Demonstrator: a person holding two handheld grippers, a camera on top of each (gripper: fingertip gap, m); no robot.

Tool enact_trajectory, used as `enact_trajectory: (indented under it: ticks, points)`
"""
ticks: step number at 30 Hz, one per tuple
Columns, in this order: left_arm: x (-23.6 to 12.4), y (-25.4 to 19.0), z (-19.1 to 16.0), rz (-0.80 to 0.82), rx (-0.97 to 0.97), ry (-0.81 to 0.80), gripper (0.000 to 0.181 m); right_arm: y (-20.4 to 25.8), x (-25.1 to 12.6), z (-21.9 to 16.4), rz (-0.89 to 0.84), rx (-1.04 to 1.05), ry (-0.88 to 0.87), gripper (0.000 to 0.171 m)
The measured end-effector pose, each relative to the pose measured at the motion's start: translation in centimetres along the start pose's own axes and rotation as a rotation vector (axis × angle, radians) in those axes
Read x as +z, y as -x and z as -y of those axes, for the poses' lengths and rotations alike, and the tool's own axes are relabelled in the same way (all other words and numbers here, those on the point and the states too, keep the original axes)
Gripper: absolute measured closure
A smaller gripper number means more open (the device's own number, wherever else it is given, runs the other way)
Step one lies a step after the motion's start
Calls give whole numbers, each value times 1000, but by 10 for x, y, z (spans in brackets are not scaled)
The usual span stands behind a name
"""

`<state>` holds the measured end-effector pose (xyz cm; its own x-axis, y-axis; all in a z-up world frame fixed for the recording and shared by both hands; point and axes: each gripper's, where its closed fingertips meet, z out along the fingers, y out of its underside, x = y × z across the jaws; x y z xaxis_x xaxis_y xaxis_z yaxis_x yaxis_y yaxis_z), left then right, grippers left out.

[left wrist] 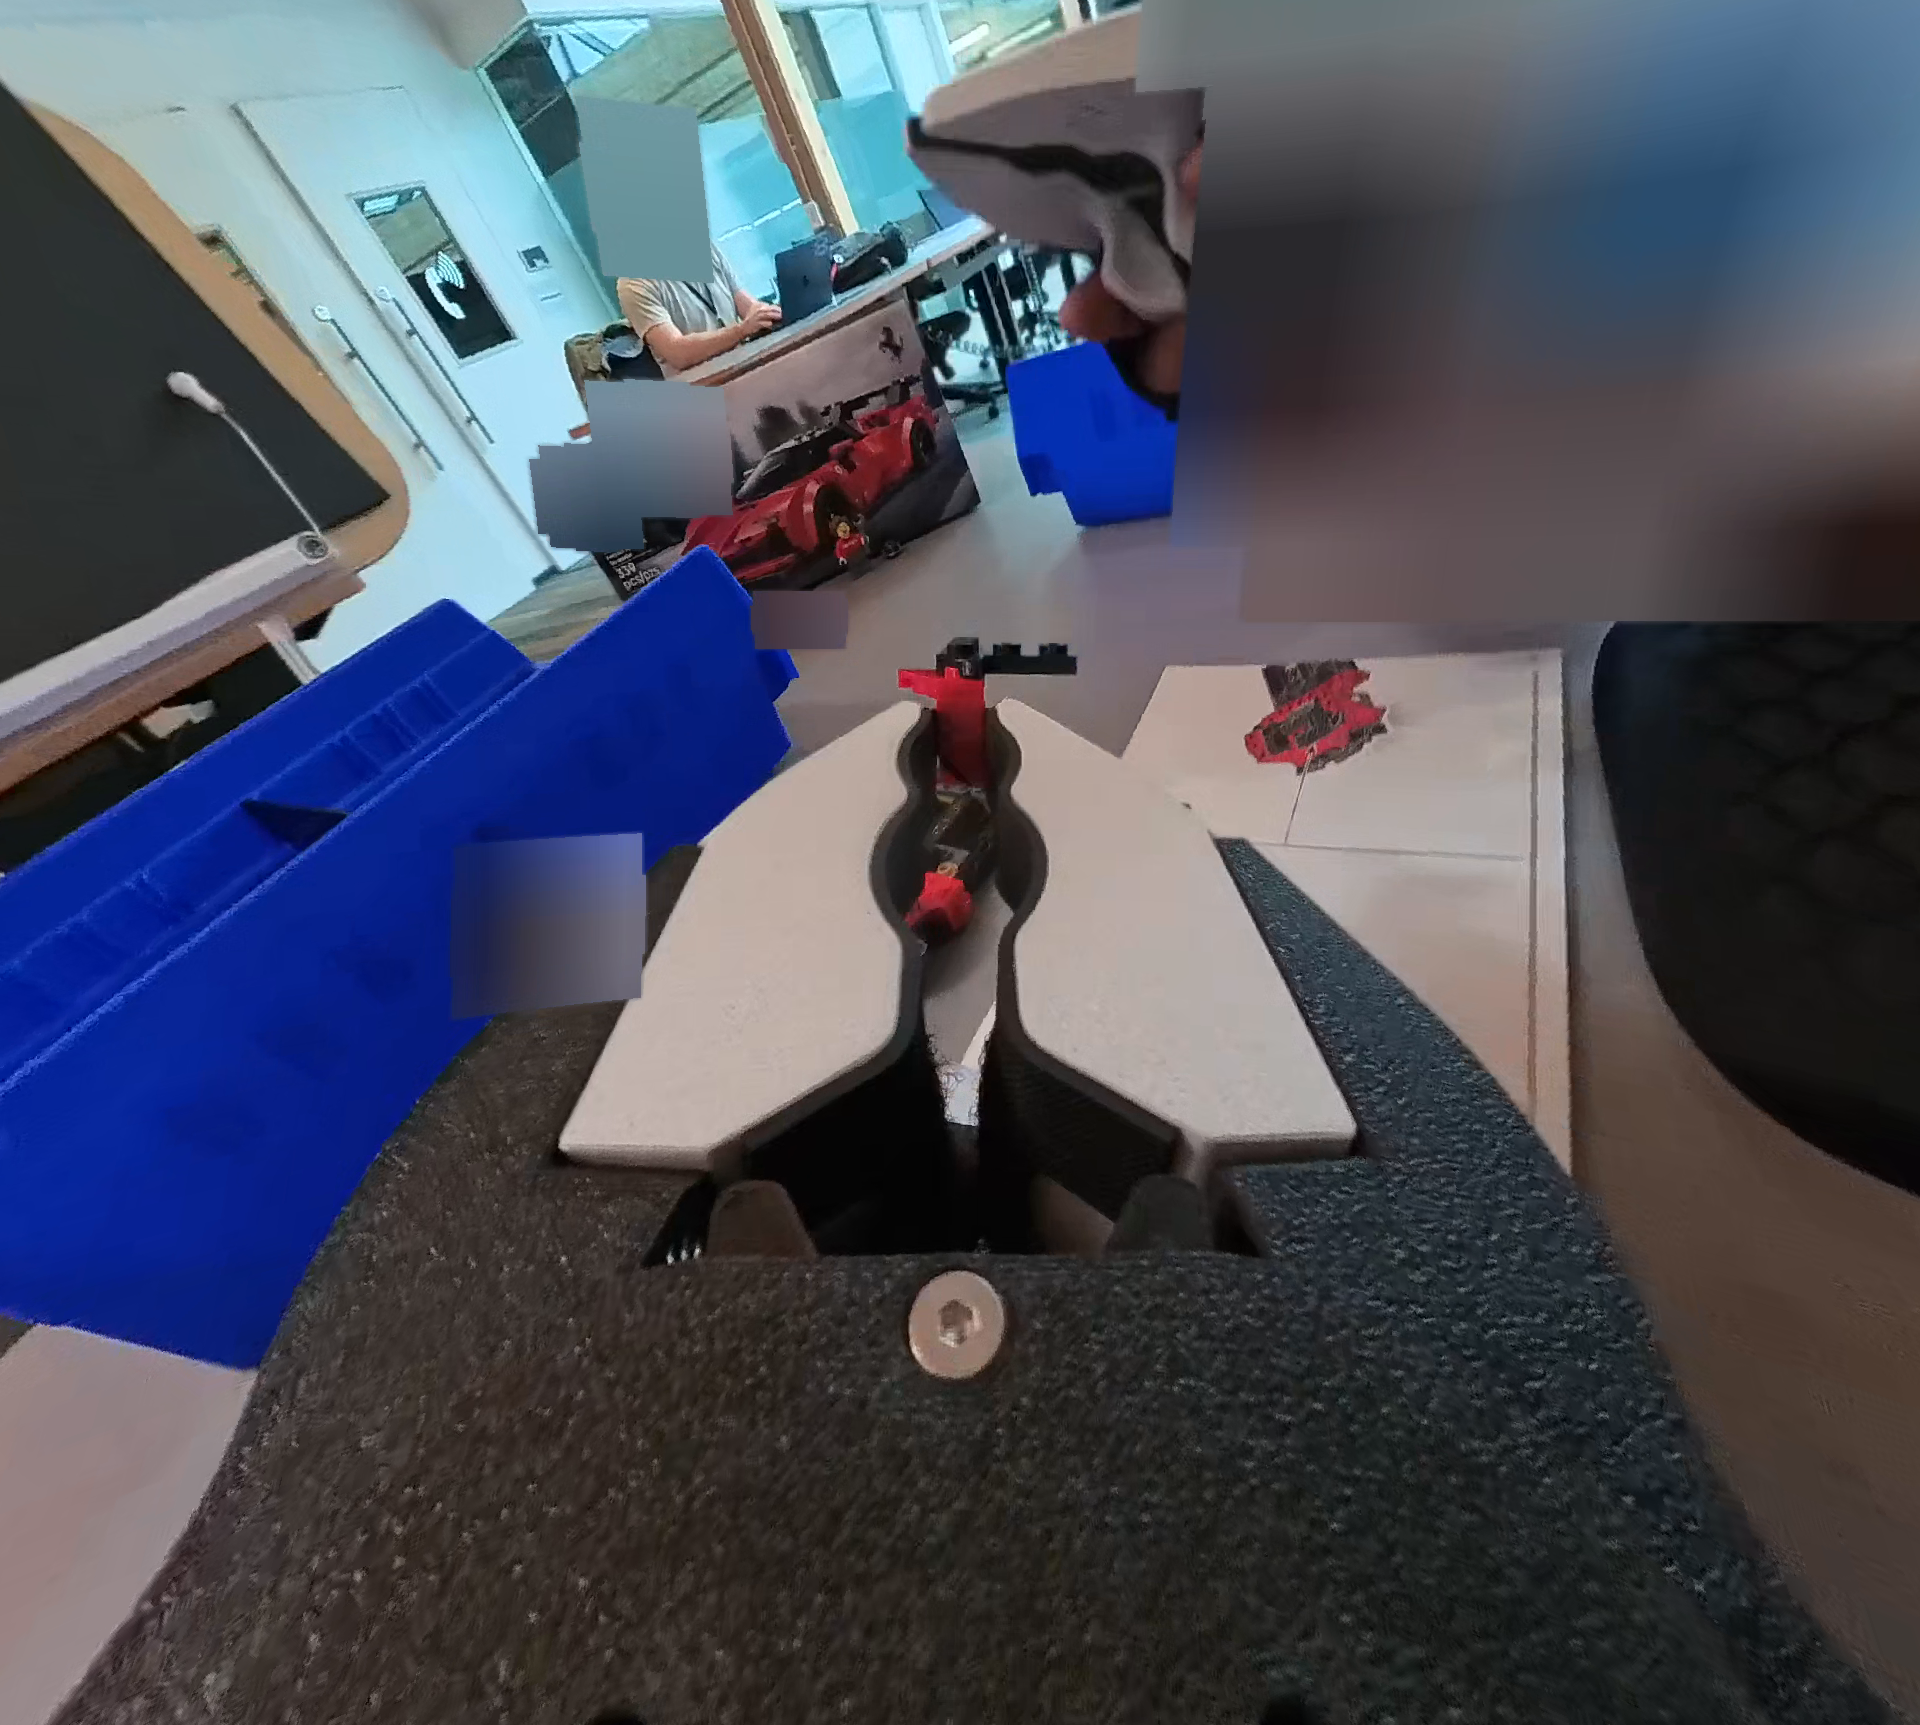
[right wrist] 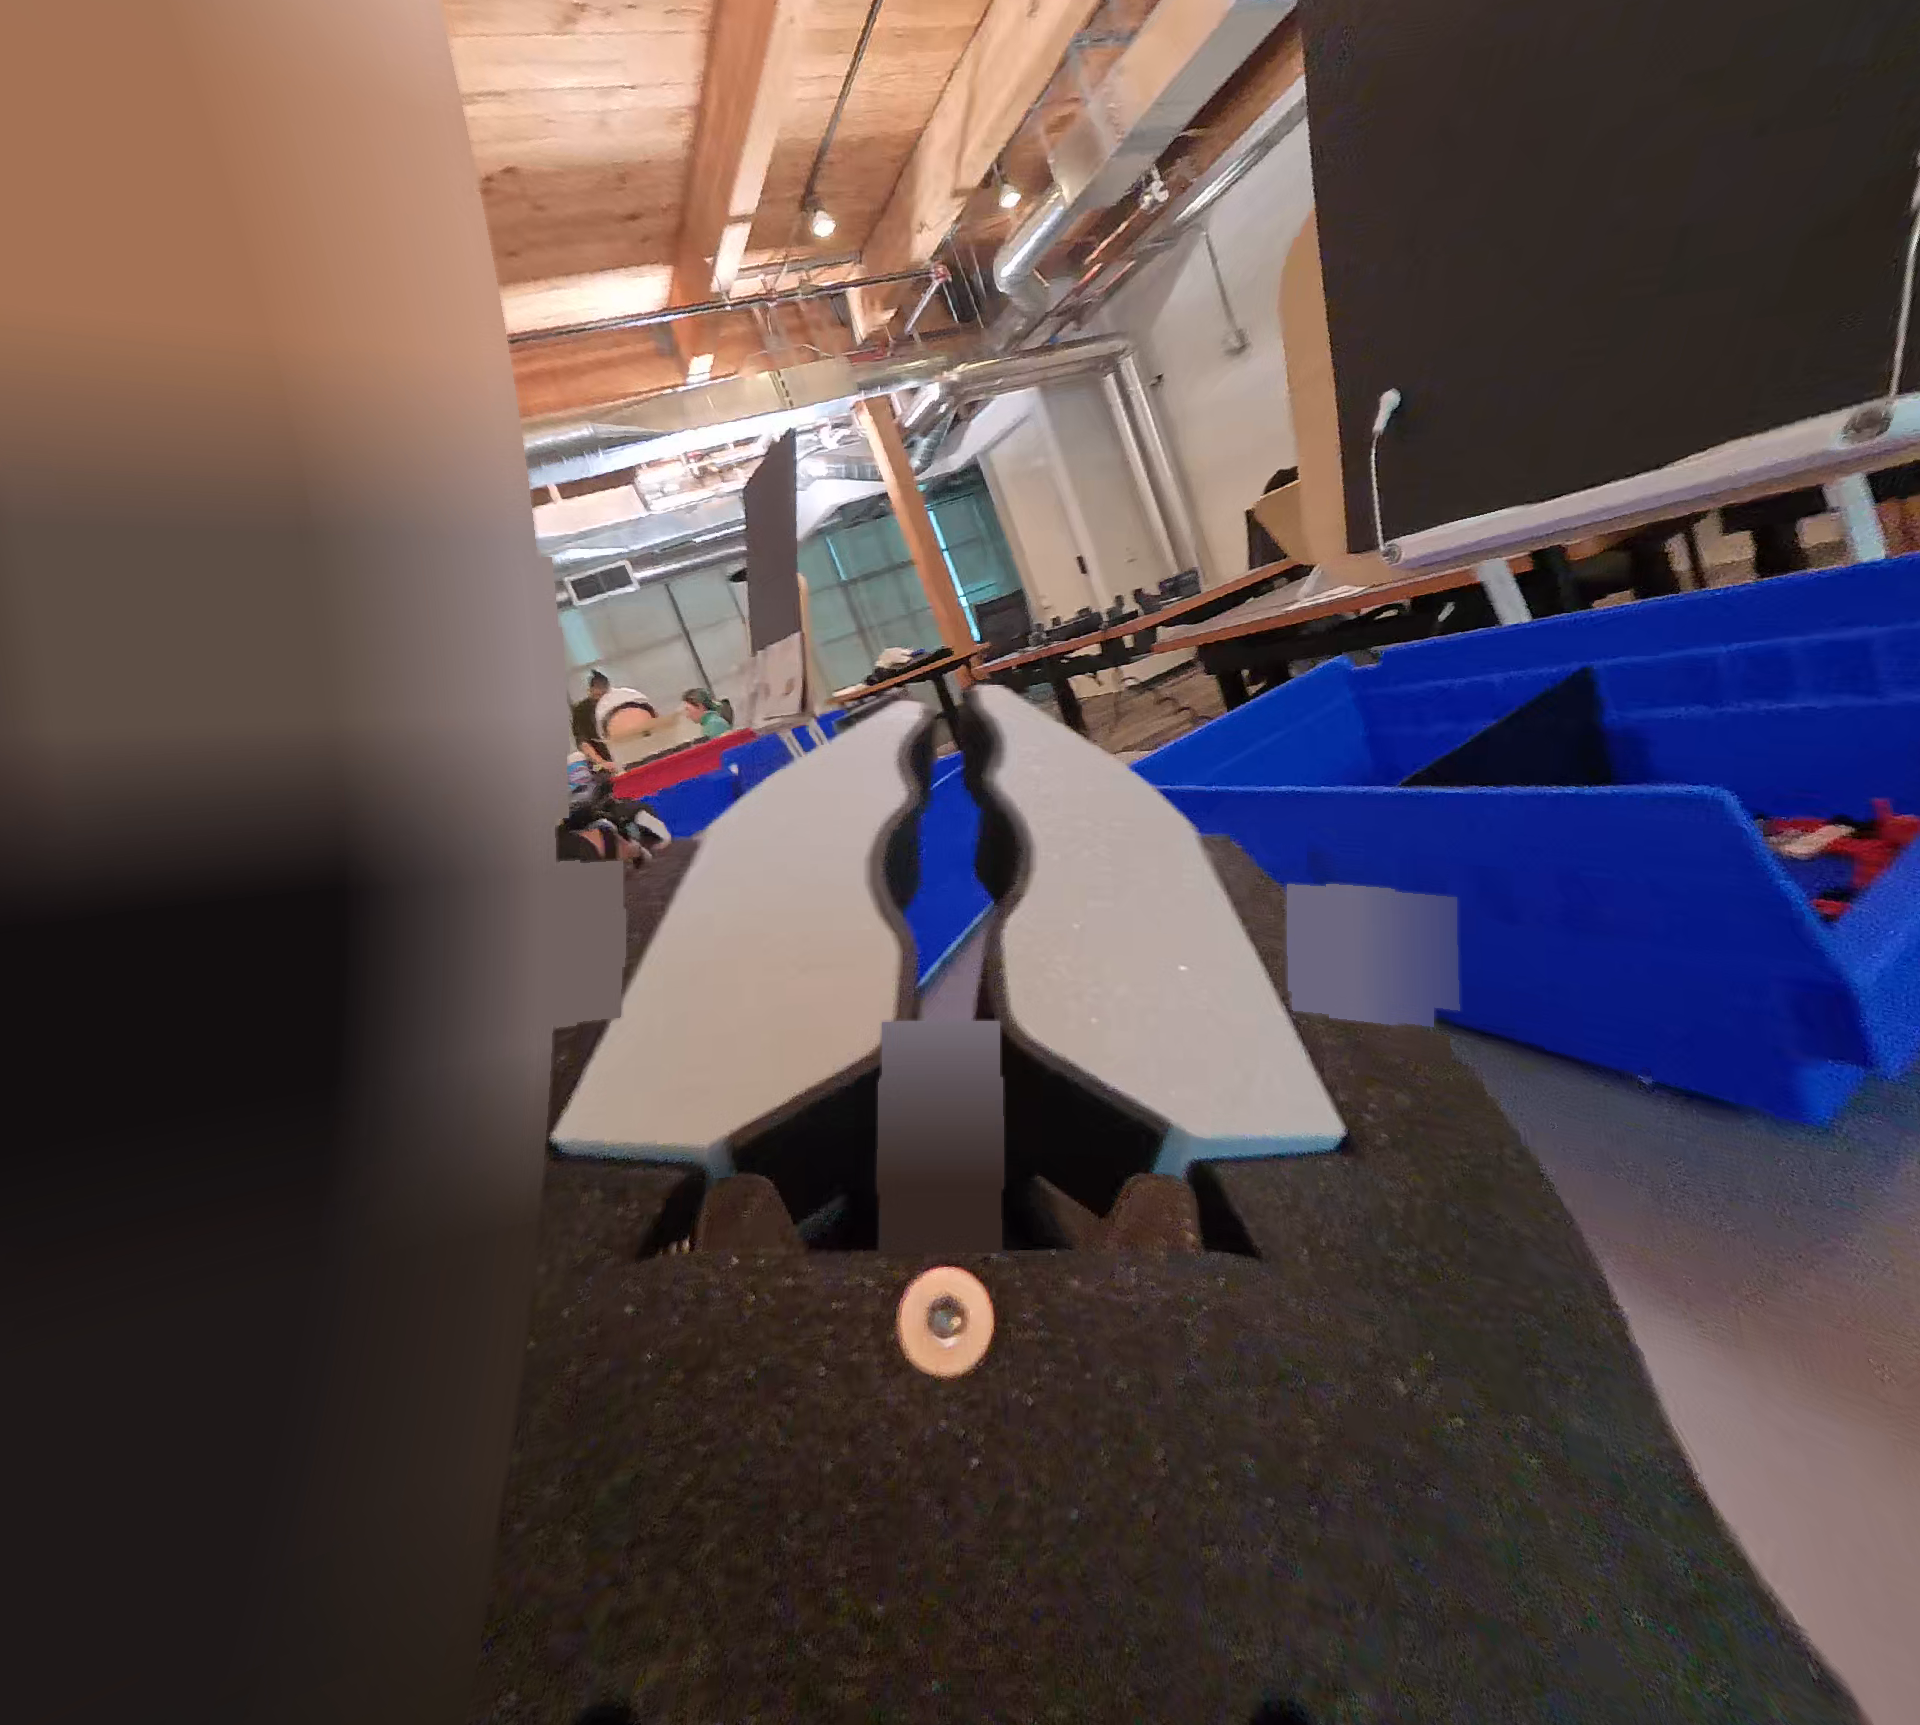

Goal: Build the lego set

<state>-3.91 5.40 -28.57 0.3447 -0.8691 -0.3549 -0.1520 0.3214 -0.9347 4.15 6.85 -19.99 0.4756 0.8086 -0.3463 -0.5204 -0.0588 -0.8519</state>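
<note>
My left gripper (left wrist: 961, 707) is shut on a small red and black lego assembly (left wrist: 958, 740). The assembly runs along the slot between the fingers. Its red end and a black studded plate (left wrist: 1013, 659) stick out past the fingertips. An open instruction booklet (left wrist: 1351, 771) lies on the table just right of the fingers. My right gripper (right wrist: 954, 711) points up and away over the table with its fingers closed together, and I see no piece between them. In the left wrist view, a hand (left wrist: 1127, 325) holds a grey-and-black gripper-like shape (left wrist: 1039, 163) high at the back.
A long blue parts bin (left wrist: 364, 896) lies close on the left of my left gripper. The lego box (left wrist: 842, 470) and a second blue bin (left wrist: 1101, 449) stand behind. A dark mat (left wrist: 1766, 896) is at the right. A divided blue bin (right wrist: 1558, 802) holding red and black pieces (right wrist: 1849, 844) is right of my right gripper. Spacing between my two grippers at the tips: around 12 cm.
</note>
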Motion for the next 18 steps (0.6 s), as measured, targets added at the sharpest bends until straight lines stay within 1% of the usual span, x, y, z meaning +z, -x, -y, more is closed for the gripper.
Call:
enact_trajectory:
  ticks: [1, 4, 6, 11, 15, 16, 18]
  points:
    - [1, -2, -1, -6, 16, 7, 174, 3, 0, 0, 7, -40, 2, 171]
    - [1, -6, 0, -19, 25, 4, 174, 11, 3, -6, 29, -136, 43, 171]
    - [1, -4, 0, -13, 8, 0, 174, 10, 5, -12, 17, -150, 74, 171]
    - [-2, 6, 3, 2, -104, -32, 174, 7, 5, -5, -5, -120, 25, 153]
    - [-3, 10, 2, 7, -146, -37, 174, 1, 2, 1, -22, -47, -17, 144]
    - [-3, 9, 2, 7, -144, -36, 174, 0, 1, 1, -21, -32, -19, 146]
    - [-3, 8, 2, 3, -133, -34, 174, 1, 0, -1, -10, -38, -7, 171]
